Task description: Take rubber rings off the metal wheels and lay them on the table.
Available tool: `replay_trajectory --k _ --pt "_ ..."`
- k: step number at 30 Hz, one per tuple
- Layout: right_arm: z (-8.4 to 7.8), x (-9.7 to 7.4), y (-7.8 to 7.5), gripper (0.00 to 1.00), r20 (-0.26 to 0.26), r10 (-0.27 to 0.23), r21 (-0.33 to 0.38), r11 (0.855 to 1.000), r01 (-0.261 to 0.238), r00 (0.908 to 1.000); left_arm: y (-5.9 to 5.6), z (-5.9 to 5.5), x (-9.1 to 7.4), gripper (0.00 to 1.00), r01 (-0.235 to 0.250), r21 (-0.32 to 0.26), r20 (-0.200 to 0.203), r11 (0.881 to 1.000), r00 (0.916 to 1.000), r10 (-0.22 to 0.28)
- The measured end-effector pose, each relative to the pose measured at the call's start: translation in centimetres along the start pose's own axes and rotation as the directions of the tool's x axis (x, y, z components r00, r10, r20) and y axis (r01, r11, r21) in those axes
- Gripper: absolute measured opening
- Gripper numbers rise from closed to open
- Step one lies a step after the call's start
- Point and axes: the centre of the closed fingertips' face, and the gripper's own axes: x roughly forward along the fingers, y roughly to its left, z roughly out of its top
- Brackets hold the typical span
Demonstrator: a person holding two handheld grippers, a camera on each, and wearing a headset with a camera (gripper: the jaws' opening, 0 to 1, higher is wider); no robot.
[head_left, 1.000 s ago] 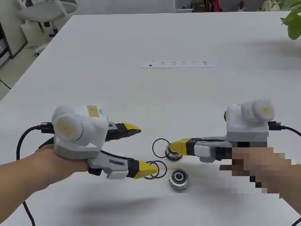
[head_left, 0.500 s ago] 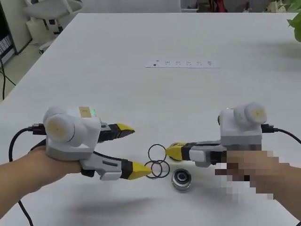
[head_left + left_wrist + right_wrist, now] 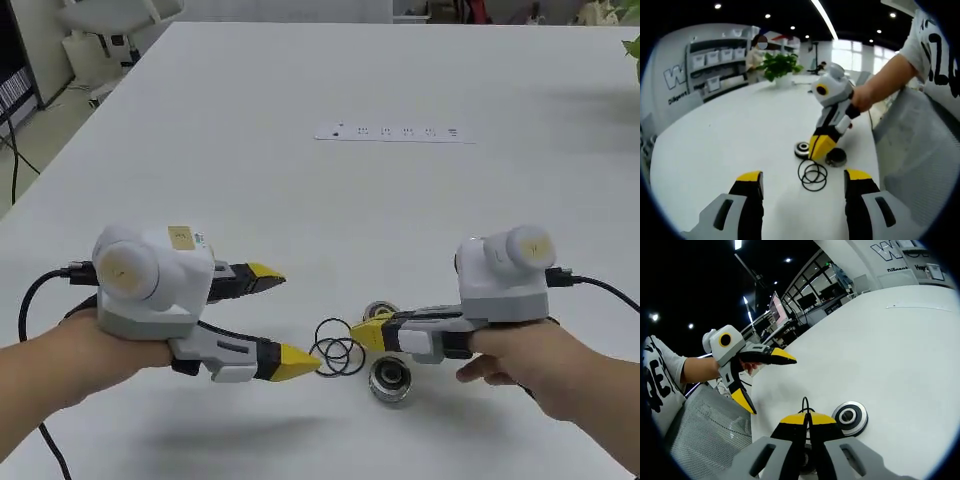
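Spreading under everything is one white table, and two grippers work over its near edge. The left gripper has its yellow-tipped jaws wide apart around nothing, pointing at the pile. The right gripper has its jaws pressed together, and in the right gripper view a thin black ring stands up from between the tips, apparently pinched by its edge. One power strip lies well beyond them, its printed marks too small to read. Two wheels sit by the right gripper's tips: one wheel on the near side of the jaws, the other just behind them. The rings number three as far as I can count, overlapping on the table between the two grippers, beside the wheels and off them. In the left gripper view a large "W" shows on the wall; the line under it is blurred.
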Motion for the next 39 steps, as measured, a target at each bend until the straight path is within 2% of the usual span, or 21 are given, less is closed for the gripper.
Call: replay_trajectory --k 8,20,39 --pt "0.2 0.1 -0.5 0.00 -0.004 -0.042 -0.075 0.996 0.041 0.9991 -0.1 -0.2 0.2 0.66 0.007 0.003 -0.011 1.000 0.9999 -0.007" --pt "0.0 0.2 -0.3 0.06 -0.025 -0.052 -0.166 0.985 0.047 0.9984 -0.1 -0.4 0.4 0.66 0.013 0.003 -0.020 1.000 0.9997 -0.012" --pt "0.0 0.6 0.9 0.30 -0.048 -0.036 -0.321 0.947 0.019 0.9982 -0.3 -0.7 0.3 0.65 0.018 0.001 -0.033 1.000 0.9993 -0.018"
